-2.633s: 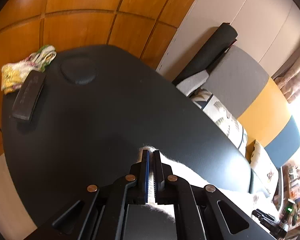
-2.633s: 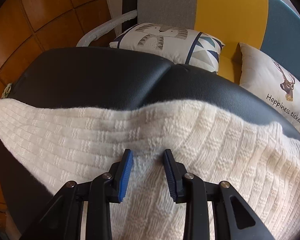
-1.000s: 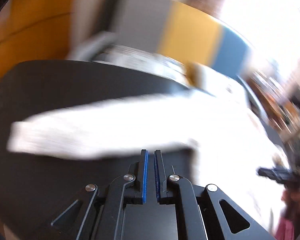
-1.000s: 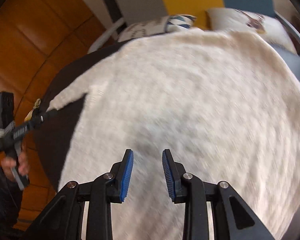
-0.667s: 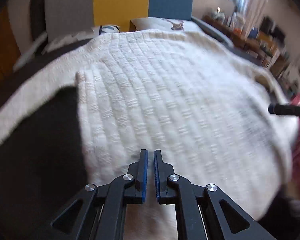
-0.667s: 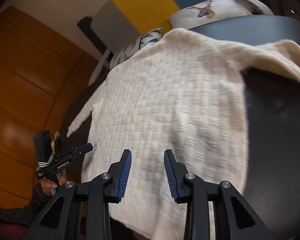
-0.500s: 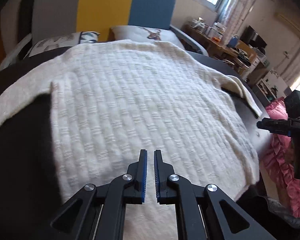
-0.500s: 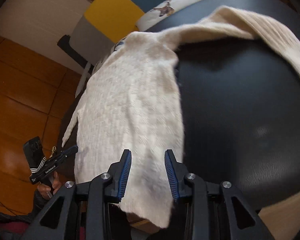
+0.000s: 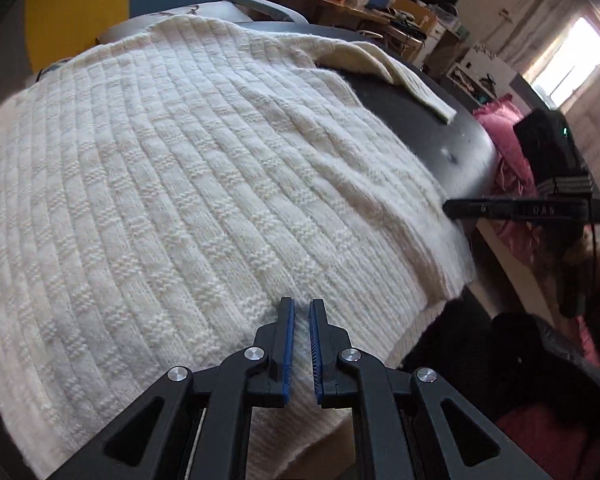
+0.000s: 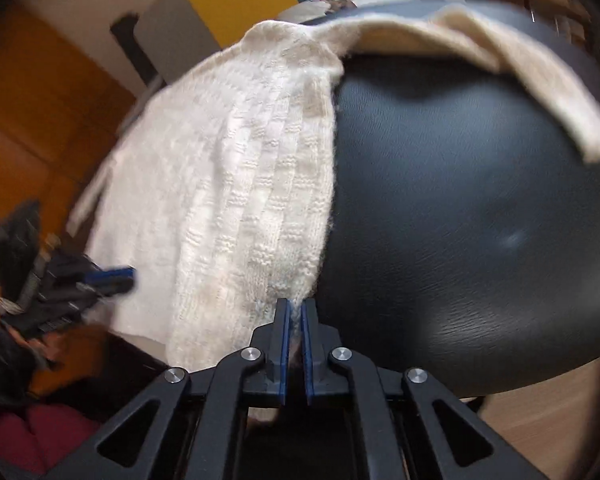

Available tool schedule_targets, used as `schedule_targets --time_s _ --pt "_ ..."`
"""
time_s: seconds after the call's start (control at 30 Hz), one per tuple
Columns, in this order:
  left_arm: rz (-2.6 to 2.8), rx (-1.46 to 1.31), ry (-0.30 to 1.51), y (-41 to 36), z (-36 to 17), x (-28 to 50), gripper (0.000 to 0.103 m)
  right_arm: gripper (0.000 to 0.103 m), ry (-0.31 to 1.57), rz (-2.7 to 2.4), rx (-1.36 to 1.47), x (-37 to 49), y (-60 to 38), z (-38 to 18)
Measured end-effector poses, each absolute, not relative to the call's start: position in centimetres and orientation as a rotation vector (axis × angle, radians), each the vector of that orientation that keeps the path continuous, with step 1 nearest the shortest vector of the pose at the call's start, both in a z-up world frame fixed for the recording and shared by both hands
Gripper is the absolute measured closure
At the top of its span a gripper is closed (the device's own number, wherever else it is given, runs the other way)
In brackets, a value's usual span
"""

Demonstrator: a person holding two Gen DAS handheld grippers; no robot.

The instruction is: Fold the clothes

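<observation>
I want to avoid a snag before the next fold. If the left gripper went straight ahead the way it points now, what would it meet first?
Most likely the white knit sweater: the left gripper points along its surface, and the knit fills the view just ahead. Depth is unclear.

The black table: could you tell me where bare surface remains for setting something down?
The black table is bare between the sweater's right edge and its sleeve, out to the near rim. The rest visible lies under the sweater. The right tool is clamped on its near corner.
</observation>
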State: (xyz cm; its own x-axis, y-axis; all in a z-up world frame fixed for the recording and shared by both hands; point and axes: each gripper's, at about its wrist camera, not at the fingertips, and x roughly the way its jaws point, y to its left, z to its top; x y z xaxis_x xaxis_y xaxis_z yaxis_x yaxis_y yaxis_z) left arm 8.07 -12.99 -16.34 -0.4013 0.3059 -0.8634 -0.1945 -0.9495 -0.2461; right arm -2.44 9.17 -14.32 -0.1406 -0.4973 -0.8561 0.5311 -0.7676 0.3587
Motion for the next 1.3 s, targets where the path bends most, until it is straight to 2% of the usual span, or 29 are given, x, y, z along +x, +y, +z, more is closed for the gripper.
schedule_targets --time_s 0.03,0.1,0.23,0.3,0.37,0.53,0.67,0.77,0.93,1.03,1.13,1.3 --pt "2.388 -1.515 -0.121 -12.9 -16.3 8.2 0.095 0.103 0.114 -1.995 1.461 -2.4 9.2 -14.1" --pt "2.364 -1.513 -0.041 -12.9 -16.1 8.7 0.095 0.103 0.267 -2.051 1.463 -2.3 9.3 -13.7" --pt "2.304 -1.498 0.088 -12.7 -16.2 10.2 0.095 0.101 0.018 -2.048 1.452 -3.1 11.8 -13.7" --pt "2.302 -1.5 0.067 -12.9 -16.2 10.2 0.095 0.1 -0.145 -2.026 1.4 -3.6 12.2 -12.8" --pt "2.302 -1.498 0.04 -13.1 -16.2 10.1 0.095 0.096 -0.11 -1.989 1.377 -3.6 10.1 -12.6" --pt "2.3 -1.494 -0.029 -13.5 -16.4 10.0 0.095 0.094 -0.014 -1.897 1.321 -3.6 4.8 -12.2" --pt "2.297 -1.49 -0.085 -13.9 -16.5 9.8 0.095 0.092 0.253 -1.921 1.399 -2.5 3.9 -14.5" --pt "2.295 -1.486 -0.126 -14.2 -16.6 9.7 0.095 0.095 0.146 -1.912 1.406 -3.3 5.7 -15.0" --pt "2.284 -1.494 -0.316 -15.9 -16.0 8.5 0.095 0.083 -0.297 -1.963 1.375 -5.7 12.1 -14.1" --pt "2.324 -1.469 -0.338 -16.2 -15.0 6.7 0.095 0.079 -0.466 -2.217 1.311 -8.0 17.9 -12.5" --pt "2.348 -1.441 -0.365 -16.4 -14.2 4.4 0.094 0.075 -0.373 -2.428 1.3 -10.4 21.2 -11.4" --pt "2.379 -1.465 -0.407 -16.3 -14.5 0.4 0.093 0.074 -0.101 -2.513 1.337 -14.9 22.3 -11.7"
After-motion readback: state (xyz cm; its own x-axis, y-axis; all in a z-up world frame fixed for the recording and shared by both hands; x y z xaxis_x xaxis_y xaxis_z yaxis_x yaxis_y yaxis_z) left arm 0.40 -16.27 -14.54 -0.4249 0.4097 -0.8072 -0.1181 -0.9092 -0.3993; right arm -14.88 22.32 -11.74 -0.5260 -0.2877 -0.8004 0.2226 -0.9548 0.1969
